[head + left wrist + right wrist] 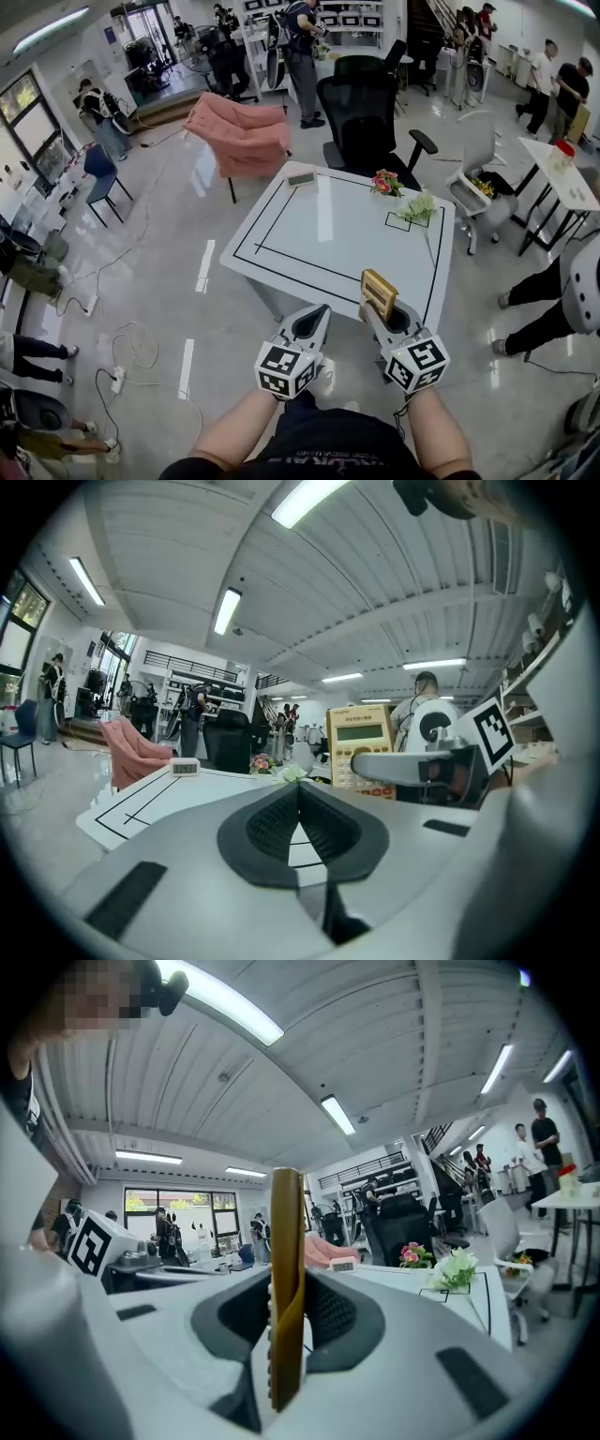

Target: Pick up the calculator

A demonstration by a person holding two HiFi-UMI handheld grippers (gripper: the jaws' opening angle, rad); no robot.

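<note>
While the right gripper (287, 1309) grips the calculator (379, 291) edge-on between its pads, the yellow-tan body stands upright and rises well above the jaws. It is held in the air at the near edge of the white table (319, 234), which is marked with black lines. In the left gripper view its face shows a display at the top and rows of keys below. The left gripper (299, 795) sits just to the left of the right one, its jaws pressed together with nothing between them. Both point roughly level across the table. On the tabletop lie three small things, all well apart from the grippers: a small digital clock (301, 178) at the far edge, pink flowers (383, 182) near the far right corner, and white flowers (419, 207) just beside a small black outlined square. Beyond the table stand a black office chair (366, 112) and, further left, a pink armchair (242, 136) — people stand around the room behind them
</note>
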